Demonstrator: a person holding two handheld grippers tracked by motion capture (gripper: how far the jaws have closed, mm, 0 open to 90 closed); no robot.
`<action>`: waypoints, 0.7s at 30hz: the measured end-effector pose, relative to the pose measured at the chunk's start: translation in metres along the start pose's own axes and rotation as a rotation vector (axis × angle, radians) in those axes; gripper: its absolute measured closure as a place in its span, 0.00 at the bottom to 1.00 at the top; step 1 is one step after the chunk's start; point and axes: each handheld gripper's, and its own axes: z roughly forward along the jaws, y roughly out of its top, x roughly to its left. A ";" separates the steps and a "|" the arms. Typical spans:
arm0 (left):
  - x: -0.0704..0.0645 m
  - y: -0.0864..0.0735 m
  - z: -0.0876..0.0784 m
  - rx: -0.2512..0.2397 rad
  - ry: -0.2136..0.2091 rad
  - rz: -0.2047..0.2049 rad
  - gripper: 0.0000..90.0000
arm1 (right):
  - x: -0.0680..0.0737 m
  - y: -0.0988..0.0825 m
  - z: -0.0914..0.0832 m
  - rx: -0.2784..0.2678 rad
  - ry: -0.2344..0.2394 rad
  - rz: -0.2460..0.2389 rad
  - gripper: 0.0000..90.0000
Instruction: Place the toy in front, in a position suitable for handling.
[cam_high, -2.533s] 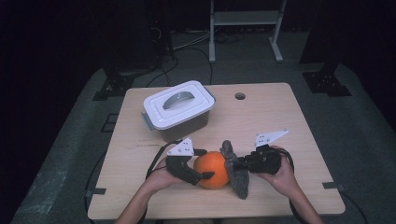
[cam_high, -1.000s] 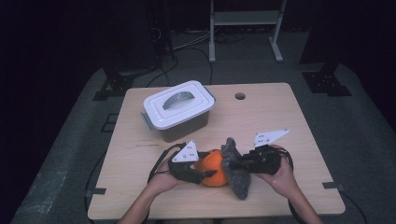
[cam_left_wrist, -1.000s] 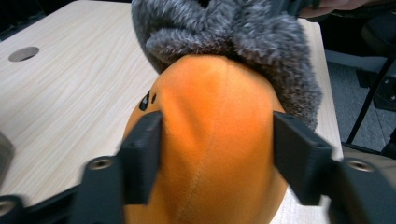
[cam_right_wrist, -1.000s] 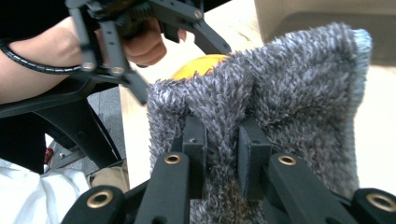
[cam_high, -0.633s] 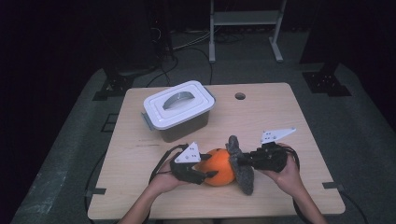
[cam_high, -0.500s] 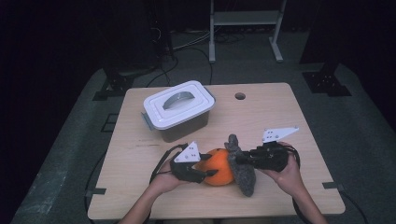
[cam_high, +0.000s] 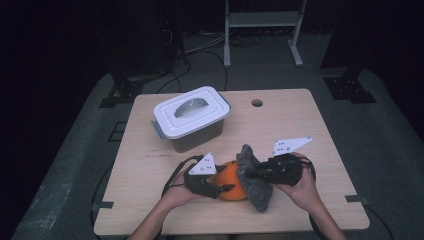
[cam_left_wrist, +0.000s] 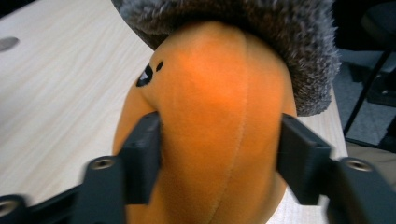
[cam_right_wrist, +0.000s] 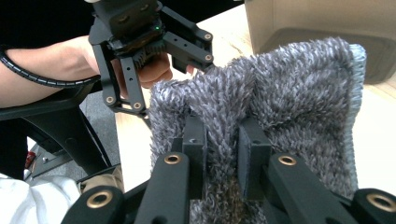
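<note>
An orange plush toy (cam_high: 229, 181) lies near the table's front edge. My left gripper (cam_high: 225, 187) is shut on it from the left. In the left gripper view both pads (cam_left_wrist: 145, 154) press into the toy's (cam_left_wrist: 215, 116) sides. Those jaws have just been closing on the toy, then eased a touch. A grey fuzzy cloth (cam_high: 254, 182) drapes over the toy's right end. My right gripper (cam_high: 250, 173) is shut on a fold of this cloth (cam_right_wrist: 289, 93), pinched between its pads (cam_right_wrist: 195, 140). The left gripper (cam_right_wrist: 154, 42) shows beyond the cloth in the right gripper view.
A grey plastic box with a white handled lid (cam_high: 190, 117) stands at the back left of the wooden table (cam_high: 310, 125). A round cable hole (cam_high: 257, 103) sits near the far edge. A metal rack (cam_high: 262, 20) stands on the floor behind.
The left jaws have closed in on the orange toy. The right gripper has shifted slightly right with the cloth, which now covers more of the toy's right side.
</note>
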 end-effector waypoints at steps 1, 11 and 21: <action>0.001 0.000 -0.001 -0.010 0.005 -0.013 0.50 | 0.000 0.000 0.000 -0.002 -0.006 -0.001 0.84; 0.007 0.000 -0.009 -0.008 0.134 -0.037 0.50 | -0.014 -0.011 0.001 0.005 -0.007 0.058 0.84; 0.002 0.003 -0.004 0.011 0.017 -0.040 0.36 | -0.018 -0.016 0.012 0.050 -0.018 0.070 0.84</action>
